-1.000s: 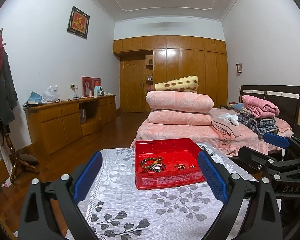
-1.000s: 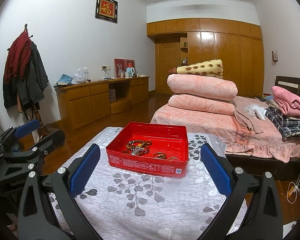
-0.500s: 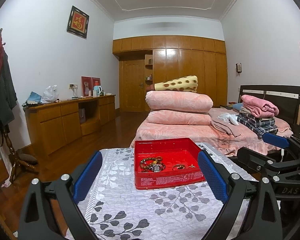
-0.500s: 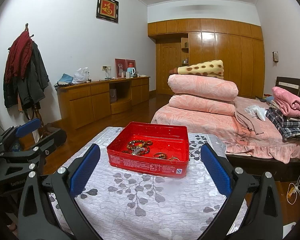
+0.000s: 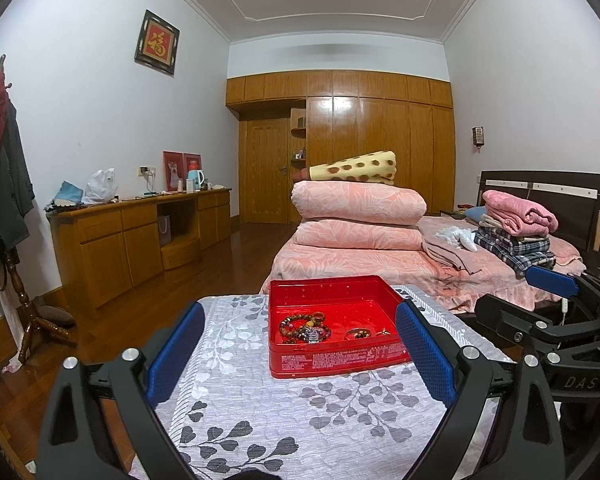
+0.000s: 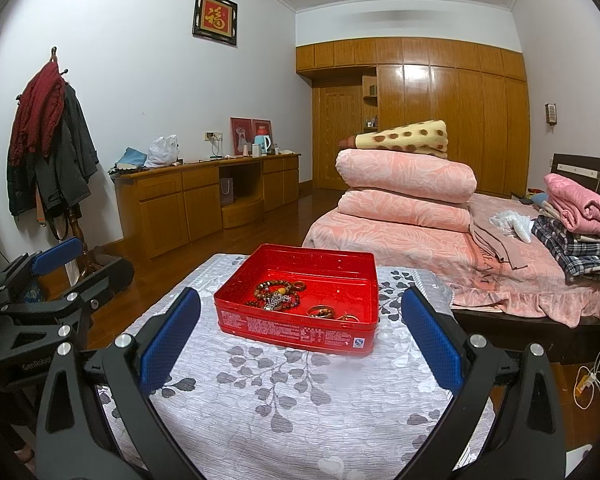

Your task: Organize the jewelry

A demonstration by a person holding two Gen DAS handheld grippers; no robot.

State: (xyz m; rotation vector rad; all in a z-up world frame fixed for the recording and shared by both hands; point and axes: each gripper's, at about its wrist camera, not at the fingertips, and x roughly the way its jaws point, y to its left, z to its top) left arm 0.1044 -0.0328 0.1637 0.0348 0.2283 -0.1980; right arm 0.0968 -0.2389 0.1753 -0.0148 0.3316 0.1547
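Jewelry (image 5: 306, 328) lies in a red tin (image 5: 332, 362), long side across the table.

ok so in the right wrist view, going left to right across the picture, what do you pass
coat rack → wooden dresser → red tin holding the bracelets → folded pink quilts → stack of folded clothes
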